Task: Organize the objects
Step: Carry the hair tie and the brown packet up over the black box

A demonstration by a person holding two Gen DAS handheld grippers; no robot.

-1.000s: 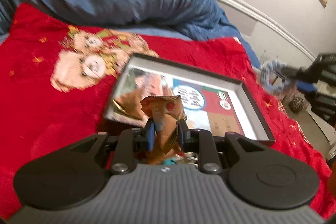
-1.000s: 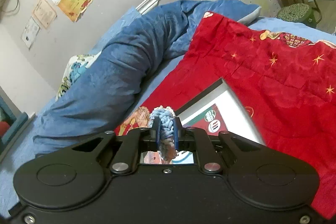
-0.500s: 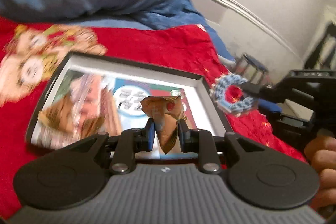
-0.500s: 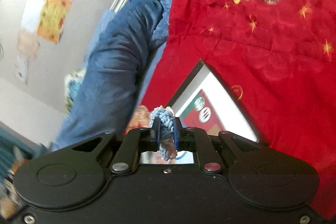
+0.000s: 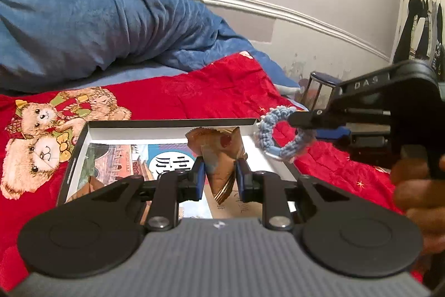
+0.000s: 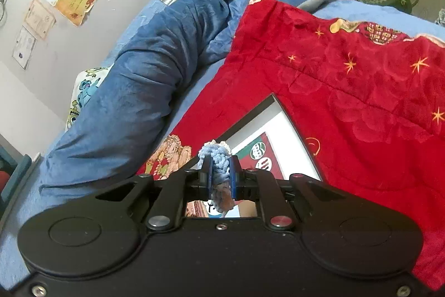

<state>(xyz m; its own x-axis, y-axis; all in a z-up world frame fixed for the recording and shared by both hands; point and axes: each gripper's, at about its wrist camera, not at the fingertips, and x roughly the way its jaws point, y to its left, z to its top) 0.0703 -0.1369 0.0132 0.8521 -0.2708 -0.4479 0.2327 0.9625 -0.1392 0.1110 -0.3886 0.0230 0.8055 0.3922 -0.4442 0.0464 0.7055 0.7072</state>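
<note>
While hanging above the tray point(image 5: 83, 135), being pinched low between the blue pads point(image 5: 198, 177) of the left gripper point(image 5: 219, 177): a crinkled brown packet point(image 5: 219, 155), jaws narrowly parted around it. Likely feeling light and crackly, yielding under pressure, so gripping near a sealed edge rather than the puffed middle. Being carried beside it, over the tray's right corner: a blue crocheted ring point(image 5: 281, 134), clamped by the nearly closed right gripper point(image 6: 221, 180). Probably soft, light and springy, taking hold anywhere on the band. Lying beneath both: a red blanket point(image 6: 361, 102), perhaps giving the tray an uneven seat.
</note>
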